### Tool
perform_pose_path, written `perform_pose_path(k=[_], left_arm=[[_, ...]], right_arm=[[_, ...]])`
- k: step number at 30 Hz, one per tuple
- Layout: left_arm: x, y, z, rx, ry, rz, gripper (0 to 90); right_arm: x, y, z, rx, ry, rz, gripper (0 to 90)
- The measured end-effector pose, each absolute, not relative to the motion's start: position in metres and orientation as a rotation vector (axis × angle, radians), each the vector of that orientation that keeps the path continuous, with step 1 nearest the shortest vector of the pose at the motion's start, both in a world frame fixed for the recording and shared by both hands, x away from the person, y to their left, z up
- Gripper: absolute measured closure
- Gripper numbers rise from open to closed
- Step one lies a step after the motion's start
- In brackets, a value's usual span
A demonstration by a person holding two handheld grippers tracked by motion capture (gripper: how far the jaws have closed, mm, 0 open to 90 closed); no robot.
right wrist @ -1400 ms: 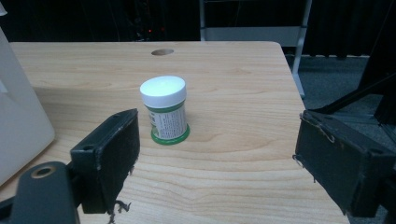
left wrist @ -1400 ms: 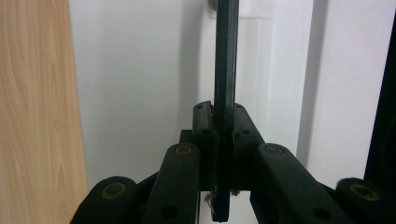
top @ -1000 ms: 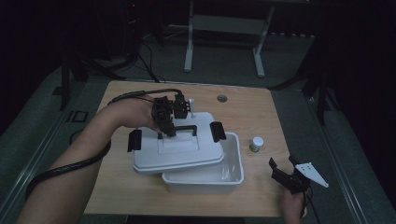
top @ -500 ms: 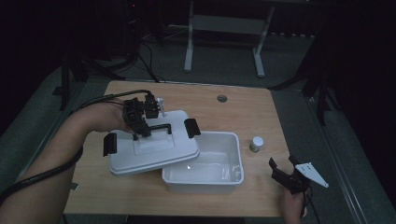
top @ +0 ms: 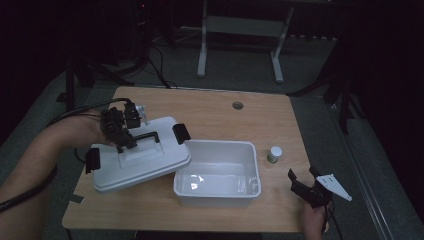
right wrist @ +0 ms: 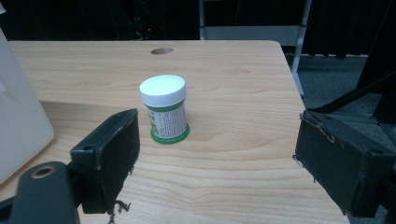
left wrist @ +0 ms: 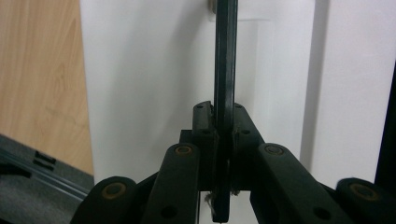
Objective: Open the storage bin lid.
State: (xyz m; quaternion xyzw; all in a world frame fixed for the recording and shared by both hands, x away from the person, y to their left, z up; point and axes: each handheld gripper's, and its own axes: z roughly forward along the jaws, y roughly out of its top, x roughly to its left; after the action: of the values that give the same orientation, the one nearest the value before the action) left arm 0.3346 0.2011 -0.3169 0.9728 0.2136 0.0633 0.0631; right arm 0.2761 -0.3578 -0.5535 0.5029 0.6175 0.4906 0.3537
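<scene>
Dark room all round, with a white metal stand (top: 240,30) on the grey floor behind the wooden table (top: 215,112) I'm working at. So from my end: my left gripper (top: 120,131) is clamped tight on the black handle (top: 145,136) of the white lid (top: 137,155), jaws pinched right down on that thin bar, which you can see edge-on in the left gripper view (left wrist: 224,93). That lid sits at the left of the table, tilted a bit, and its right edge overlaps the left rim of the open white bin (top: 218,172). It has a black latch at each end, one near the bin (top: 181,133) and one at the far left (top: 92,160).

Over on the right, my right gripper (top: 303,186) is down near the front corner of the table with its jaws spread wide and nothing between them. Straight ahead of it in the right gripper view is a small jar (right wrist: 164,109) with a white cap and green label, standing upright on the wood, apart from the jaws. In the high view it's just beside the bin's right wall, not touching. One corner of the bin (right wrist: 18,116) pokes into the left side of the right gripper view. Farther back there's a round hole (top: 237,105) in the tabletop.
</scene>
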Motion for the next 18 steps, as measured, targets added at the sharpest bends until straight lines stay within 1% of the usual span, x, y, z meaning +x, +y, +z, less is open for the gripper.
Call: perform_pose_path(k=[8,11,18], left_arm=[[0.331,0.23,-0.333,2.94,0.75,0.169,83.6],[0.33,0.245,-0.344,2.911,0.796,0.166,83.6],[0.33,0.258,-0.367,2.878,0.85,0.145,83.6]], right_arm=[[0.276,-0.358,-0.554,1.296,1.597,1.267,13.7],[0.276,-0.357,-0.553,1.298,1.599,1.263,13.7],[0.276,-0.357,-0.553,1.296,1.601,1.257,13.8]])
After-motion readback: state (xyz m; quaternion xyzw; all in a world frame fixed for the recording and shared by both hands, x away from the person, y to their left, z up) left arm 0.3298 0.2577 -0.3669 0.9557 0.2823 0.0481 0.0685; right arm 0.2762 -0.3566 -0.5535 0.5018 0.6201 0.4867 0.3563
